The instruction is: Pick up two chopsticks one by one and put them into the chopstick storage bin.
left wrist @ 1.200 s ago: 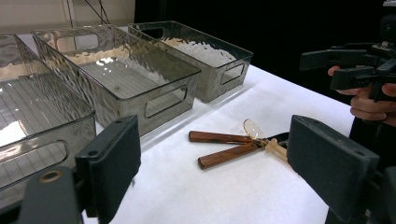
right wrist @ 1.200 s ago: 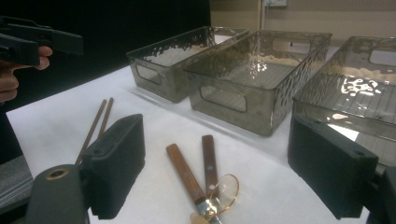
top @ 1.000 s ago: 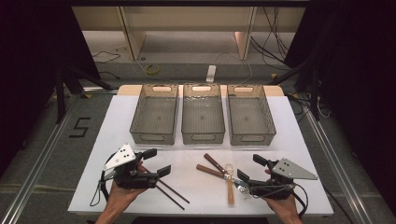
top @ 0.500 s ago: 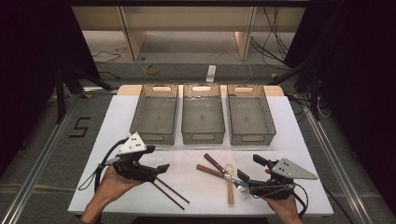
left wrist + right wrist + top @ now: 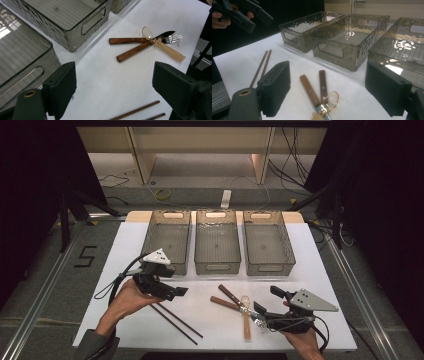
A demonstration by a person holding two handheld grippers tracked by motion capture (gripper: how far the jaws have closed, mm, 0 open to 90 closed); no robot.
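Note:
My left gripper [image 5: 175, 283] is held open above the table in front of the left bin [image 5: 167, 264], with nothing between its jaws [image 5: 115, 92]. Near the front right my right gripper [image 5: 266, 301] is open too, low over the table, its jaws [image 5: 327, 95] empty. Just before it lie a wood-handled knife [image 5: 229, 294] [image 5: 322, 84] and fork [image 5: 224, 303] [image 5: 309, 90], crossed with a pale-handled spoon [image 5: 246, 321] [image 5: 170, 51]. Two dark chopsticks [image 5: 176, 321] [image 5: 260, 68] lie side by side at the front, below my left gripper.
Three translucent grey bins stand in a row at the back of the white table [image 5: 320, 270]: left, middle [image 5: 216, 264] and right [image 5: 268, 265], all with nothing in them. A black cable [image 5: 112, 287] loops from my left gripper. The table's front edge is near both hands.
My left gripper has risen and moved away from the front edge toward the left bin, leaving the chopsticks behind it. My right gripper and the cutlery have stayed put.

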